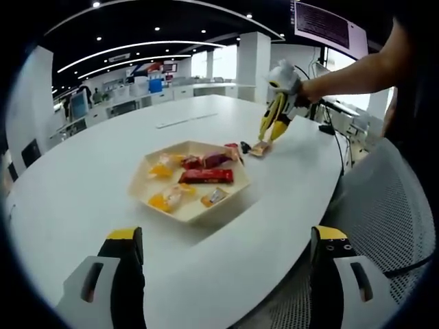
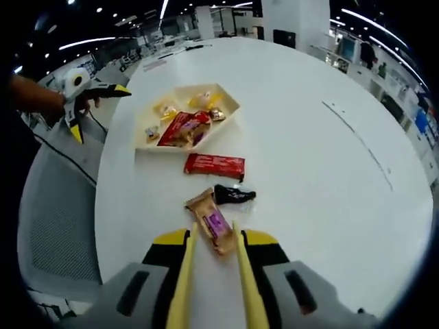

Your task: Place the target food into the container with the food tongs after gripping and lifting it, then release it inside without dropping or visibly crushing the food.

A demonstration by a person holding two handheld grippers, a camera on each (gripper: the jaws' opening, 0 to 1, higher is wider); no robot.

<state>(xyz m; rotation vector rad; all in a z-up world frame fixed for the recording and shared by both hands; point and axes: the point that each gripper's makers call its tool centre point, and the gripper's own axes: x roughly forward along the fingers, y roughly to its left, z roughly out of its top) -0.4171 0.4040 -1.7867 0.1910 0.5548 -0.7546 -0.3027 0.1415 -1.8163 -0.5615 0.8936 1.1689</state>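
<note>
On white table, tray (image 1: 200,213) of wrapped snacks (image 1: 206,176)

No readable text anywhere. Print on red rectangular snack wrapper (image 2: 214,164) and tan-and-purple snack packet (image 2: 211,221) too blurred to read; dark wall screen (image 1: 328,25) shows faint lines, illegible.

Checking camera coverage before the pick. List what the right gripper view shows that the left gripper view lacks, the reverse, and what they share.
Right gripper view alone: yellow tongs straddling a tan snack packet, a red bar loose on the table, and a black packet.

Left gripper view alone: the left gripper, jaws wide apart, and a mesh chair.

Shared: the cream tray of wrapped snacks.
</note>
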